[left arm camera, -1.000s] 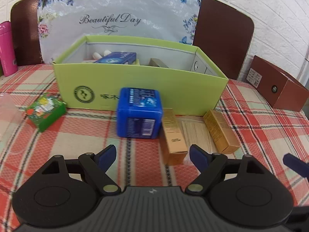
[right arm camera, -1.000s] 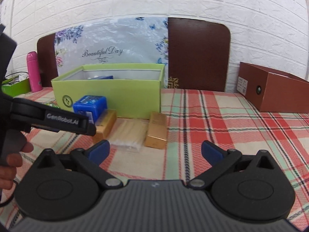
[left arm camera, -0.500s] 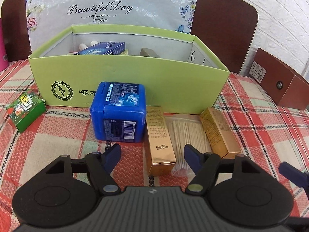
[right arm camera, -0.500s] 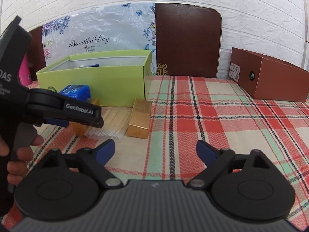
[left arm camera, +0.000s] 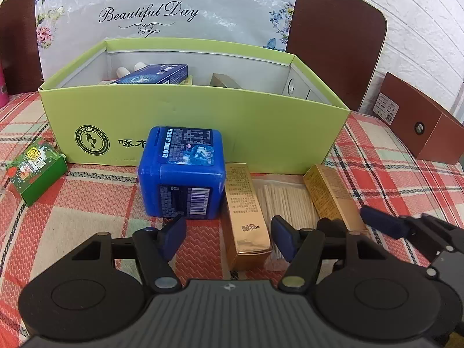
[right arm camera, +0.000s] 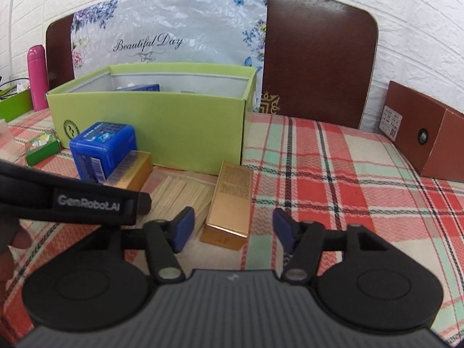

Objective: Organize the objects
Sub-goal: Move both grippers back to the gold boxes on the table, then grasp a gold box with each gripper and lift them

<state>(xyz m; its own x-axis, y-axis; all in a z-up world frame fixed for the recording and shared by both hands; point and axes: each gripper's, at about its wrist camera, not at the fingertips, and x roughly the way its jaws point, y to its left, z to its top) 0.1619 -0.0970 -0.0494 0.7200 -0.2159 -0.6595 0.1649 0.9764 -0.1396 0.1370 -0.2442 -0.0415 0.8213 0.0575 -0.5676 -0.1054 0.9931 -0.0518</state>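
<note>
Both tongs, left (left arm camera: 224,239) and right (right arm camera: 232,227), have just been narrowing yet remain released around glossy gold cartons (left arm camera: 246,211) on the checked tabletop (right arm camera: 333,174).

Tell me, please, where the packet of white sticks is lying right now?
The packet of white sticks lies flat on the checked tablecloth in front of the green box, between two gold cartons.

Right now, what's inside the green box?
In the green box: a blue carton lying on top, two white caps behind it, and a grey-brown box. The front wall hides everything lower down.
</note>
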